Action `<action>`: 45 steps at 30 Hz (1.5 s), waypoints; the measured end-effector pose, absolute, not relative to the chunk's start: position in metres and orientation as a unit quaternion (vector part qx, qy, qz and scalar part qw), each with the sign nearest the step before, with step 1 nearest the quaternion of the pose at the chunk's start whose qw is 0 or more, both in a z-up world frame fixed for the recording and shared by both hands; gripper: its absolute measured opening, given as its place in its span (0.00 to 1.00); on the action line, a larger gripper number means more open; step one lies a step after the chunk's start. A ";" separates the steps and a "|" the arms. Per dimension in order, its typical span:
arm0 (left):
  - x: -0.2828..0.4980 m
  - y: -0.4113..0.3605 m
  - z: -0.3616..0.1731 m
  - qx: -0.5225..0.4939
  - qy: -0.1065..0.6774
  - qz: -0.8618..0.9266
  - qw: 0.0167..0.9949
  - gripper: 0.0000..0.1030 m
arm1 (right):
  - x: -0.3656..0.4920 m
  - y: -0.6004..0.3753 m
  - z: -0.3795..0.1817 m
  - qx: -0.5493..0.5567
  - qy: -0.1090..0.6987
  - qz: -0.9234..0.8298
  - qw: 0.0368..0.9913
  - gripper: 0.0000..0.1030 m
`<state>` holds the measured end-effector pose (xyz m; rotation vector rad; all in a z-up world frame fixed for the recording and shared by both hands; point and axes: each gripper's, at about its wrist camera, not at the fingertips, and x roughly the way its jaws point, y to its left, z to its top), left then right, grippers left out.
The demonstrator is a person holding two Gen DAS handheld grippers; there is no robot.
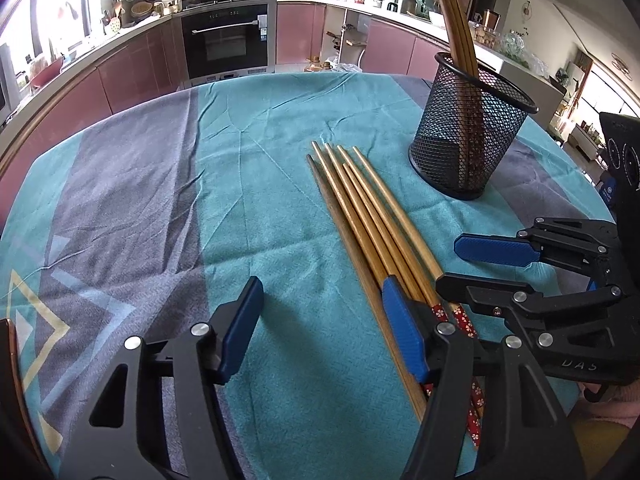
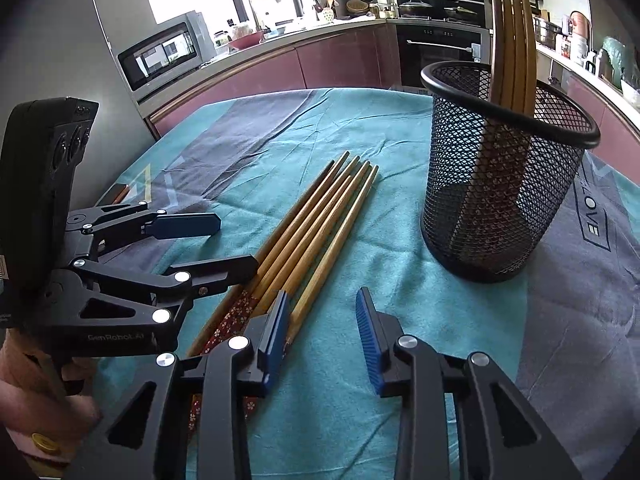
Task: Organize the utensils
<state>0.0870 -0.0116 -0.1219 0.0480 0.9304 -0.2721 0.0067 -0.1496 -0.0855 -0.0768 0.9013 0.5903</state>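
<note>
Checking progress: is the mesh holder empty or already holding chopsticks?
Not empty: the mesh holder stands upright with several chopsticks leaning inside.

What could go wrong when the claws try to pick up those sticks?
The loose chopsticks lie packed side by side, so the right claw might pinch several, or knock one rolling across the cloth. The mesh cup already holds chopsticks leaning to one side, so a bump could tip it.

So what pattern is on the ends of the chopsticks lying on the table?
Red with little white flowers, clearest in the left wrist view.
</note>
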 end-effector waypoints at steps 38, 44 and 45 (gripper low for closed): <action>0.100 -0.009 -0.114 -0.019 0.450 -0.139 0.882 0.08 | 0.028 -0.166 -0.079 0.038 0.424 0.275 0.862 0.06; 0.092 -0.018 -0.114 -0.007 0.453 -0.162 0.877 0.08 | 0.023 -0.159 -0.079 0.021 0.431 0.301 0.850 0.06; 0.093 -0.019 -0.116 -0.003 0.458 -0.164 0.874 0.08 | 0.022 -0.157 -0.080 0.016 0.434 0.304 0.848 0.06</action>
